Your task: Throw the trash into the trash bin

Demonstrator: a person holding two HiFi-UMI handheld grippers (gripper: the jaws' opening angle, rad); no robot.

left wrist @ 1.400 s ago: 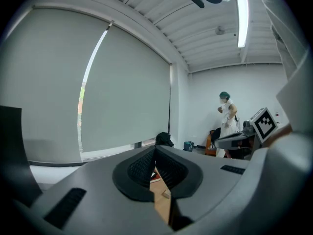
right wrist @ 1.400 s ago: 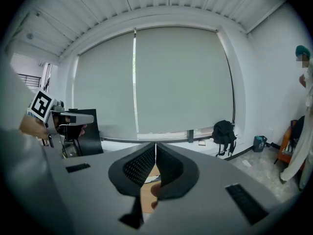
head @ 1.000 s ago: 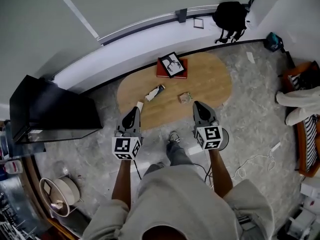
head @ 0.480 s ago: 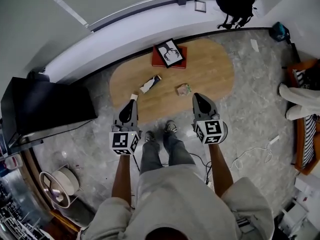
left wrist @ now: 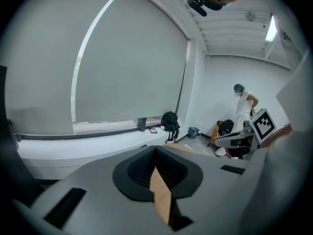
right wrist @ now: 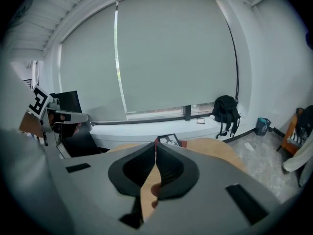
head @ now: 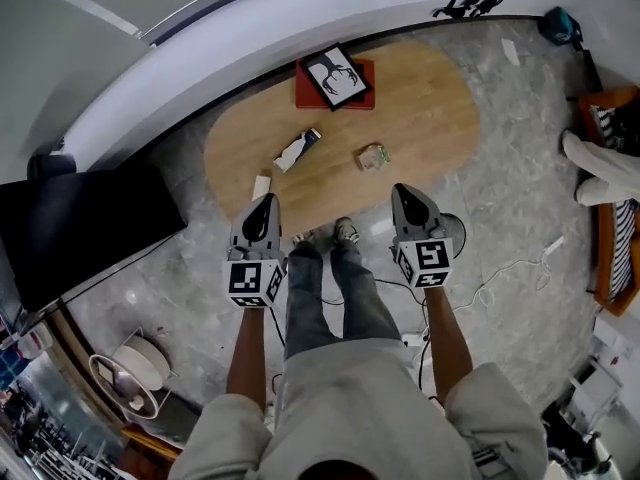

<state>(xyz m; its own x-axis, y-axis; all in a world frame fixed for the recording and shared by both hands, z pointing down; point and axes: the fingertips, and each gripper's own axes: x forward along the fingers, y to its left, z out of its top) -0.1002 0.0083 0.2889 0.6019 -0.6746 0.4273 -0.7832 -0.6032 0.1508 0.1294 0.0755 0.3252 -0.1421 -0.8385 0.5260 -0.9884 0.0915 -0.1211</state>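
Jaws are pressed together on the left gripper (head: 263,208) and the right gripper (head: 406,196). Both hover at the desk's (head: 430,118) near edge, short of a wrapper (head: 298,150).

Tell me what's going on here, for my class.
A person stands at an oval wooden table, a gripper in each hand. The left gripper and right gripper are both shut and empty, held by the table's near edge. A white wrapper and a small crumpled packet lie untouched on the table, near a red book. Nothing is picked up yet.
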